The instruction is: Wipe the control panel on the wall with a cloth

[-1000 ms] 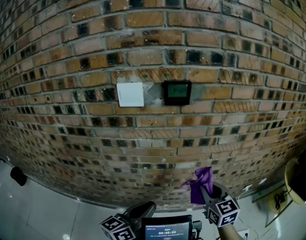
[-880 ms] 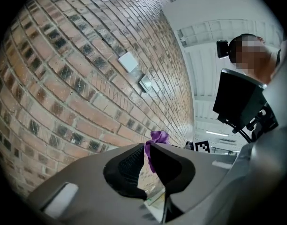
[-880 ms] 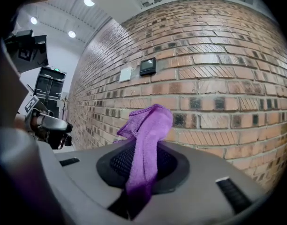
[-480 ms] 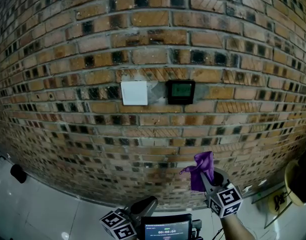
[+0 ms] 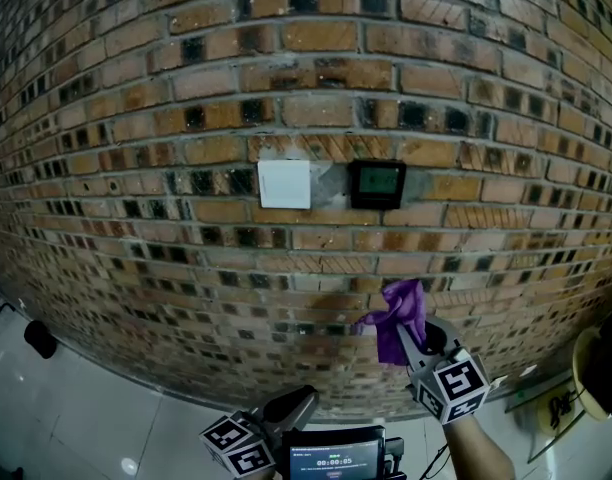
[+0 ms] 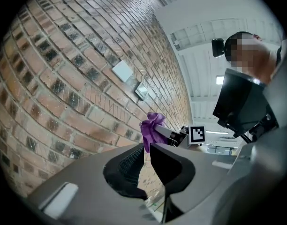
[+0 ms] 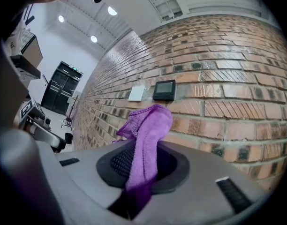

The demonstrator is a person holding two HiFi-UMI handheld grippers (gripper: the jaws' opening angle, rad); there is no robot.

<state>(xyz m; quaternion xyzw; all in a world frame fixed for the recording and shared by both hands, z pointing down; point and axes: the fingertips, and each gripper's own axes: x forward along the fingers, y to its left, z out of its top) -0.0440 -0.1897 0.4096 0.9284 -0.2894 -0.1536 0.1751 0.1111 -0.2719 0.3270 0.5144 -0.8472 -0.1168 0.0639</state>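
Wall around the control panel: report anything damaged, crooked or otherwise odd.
One thing stands out: a rough grey patch, seemingly filler, smears over the brickwork between the white plate and the control panel and breaks the brick pattern. Both fittings sit level and look intact.

The wall [image 5: 186,118] was all rough brick, brown and orange with dark patches. Glossy pale floor [image 5: 76,408] below it. Round ceiling lights [image 7: 94,39] were on, and a dark double door [image 7: 59,90] sat further down.
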